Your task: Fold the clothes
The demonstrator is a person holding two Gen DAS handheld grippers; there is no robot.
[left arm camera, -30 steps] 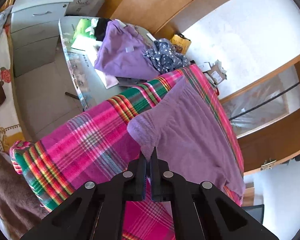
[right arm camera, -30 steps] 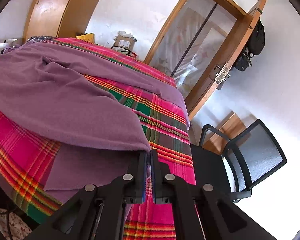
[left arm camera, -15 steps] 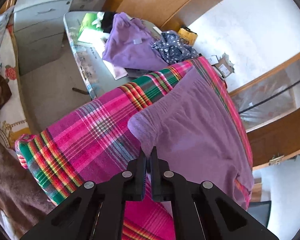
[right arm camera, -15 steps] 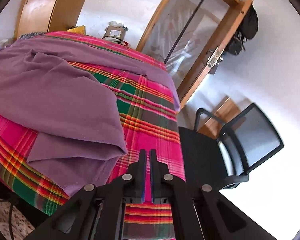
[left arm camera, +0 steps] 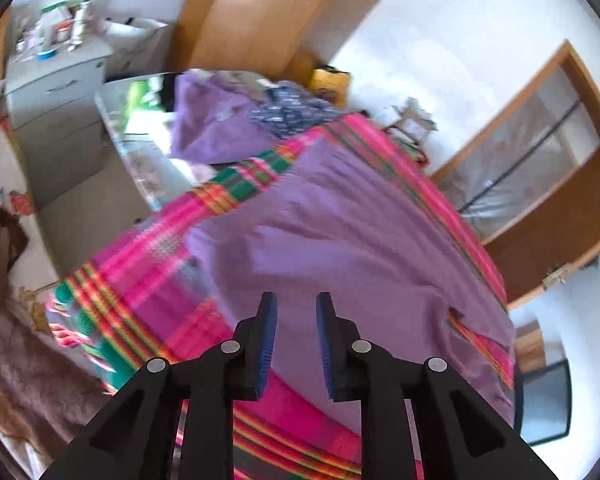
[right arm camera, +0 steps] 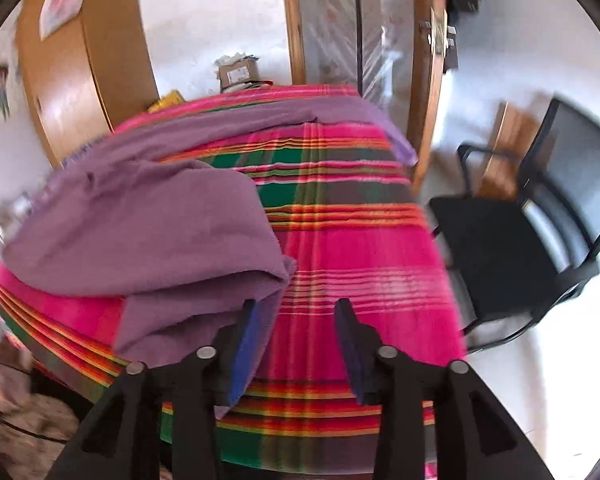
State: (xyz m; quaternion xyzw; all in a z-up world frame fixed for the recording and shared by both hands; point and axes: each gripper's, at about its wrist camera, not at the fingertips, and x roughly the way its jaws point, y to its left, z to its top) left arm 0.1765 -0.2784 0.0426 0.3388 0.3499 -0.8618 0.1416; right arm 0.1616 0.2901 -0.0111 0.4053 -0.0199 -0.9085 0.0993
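Note:
A purple garment (left arm camera: 352, 236) lies spread on the pink plaid tablecloth (left arm camera: 148, 288). My left gripper (left arm camera: 296, 304) hovers open over its near edge, nothing between the fingers. In the right wrist view the same purple garment (right arm camera: 148, 232) is folded over itself at the left, with one long part running along the far side of the tablecloth (right arm camera: 360, 260). My right gripper (right arm camera: 296, 308) stands open just right of the folded corner, its left finger (right arm camera: 246, 340) overlapping the cloth's edge in the picture; whether it touches the cloth is unclear.
A pile of other clothes (left arm camera: 220, 120) lies on a grey table beyond the plaid one. A grey drawer unit (left arm camera: 56, 100) stands at left, a brown blanket (left arm camera: 24, 360) at lower left. A black office chair (right arm camera: 520, 248) stands right of the table, by a wooden door (right arm camera: 428, 80).
Both grippers opened and let go of the purple garment, which now rests on the table. Both have pulled back and swung, and the views are blurred by motion.

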